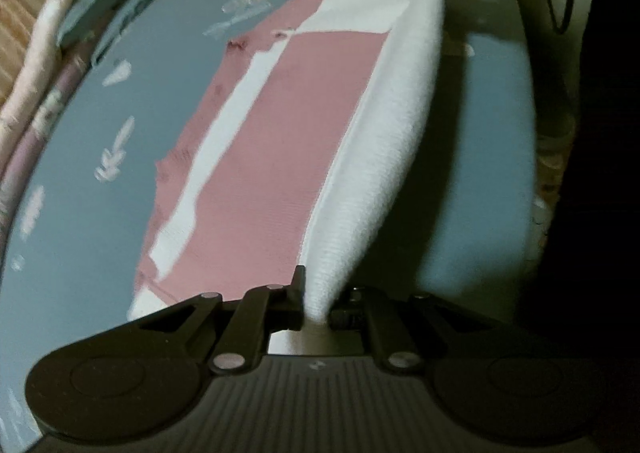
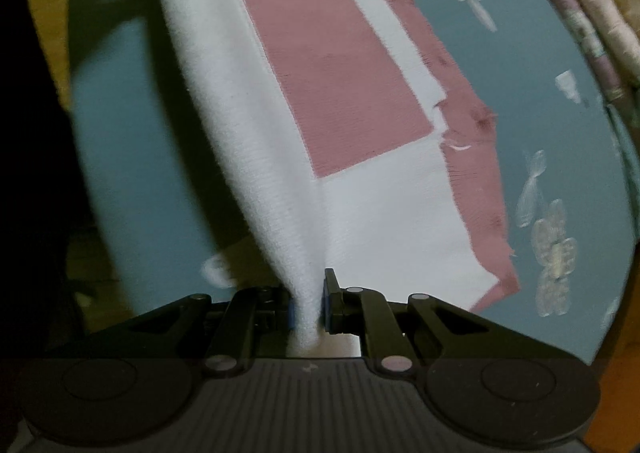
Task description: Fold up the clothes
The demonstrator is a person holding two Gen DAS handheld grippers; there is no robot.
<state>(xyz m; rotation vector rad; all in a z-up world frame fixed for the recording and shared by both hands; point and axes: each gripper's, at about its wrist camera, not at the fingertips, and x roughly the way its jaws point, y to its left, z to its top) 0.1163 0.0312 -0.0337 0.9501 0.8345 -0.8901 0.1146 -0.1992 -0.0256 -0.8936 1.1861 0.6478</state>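
The sweater (image 1: 304, 141) is lying mostly flat on the bed (image 1: 120, 213); we are pinching its white edge in both the left gripper (image 1: 316, 307) and the right gripper (image 2: 308, 305), mid-fold, with most folding seemingly left.

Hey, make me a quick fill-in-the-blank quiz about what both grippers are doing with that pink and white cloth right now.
1. The left gripper is ____ on the white edge of the cloth.
2. The right gripper pinches the same raised ____ edge at its other end.
3. The cloth's large middle panel is coloured ____.
4. The cloth lies on a ____ tablecloth printed with pale flowers.

Missing words: shut; white; pink; blue
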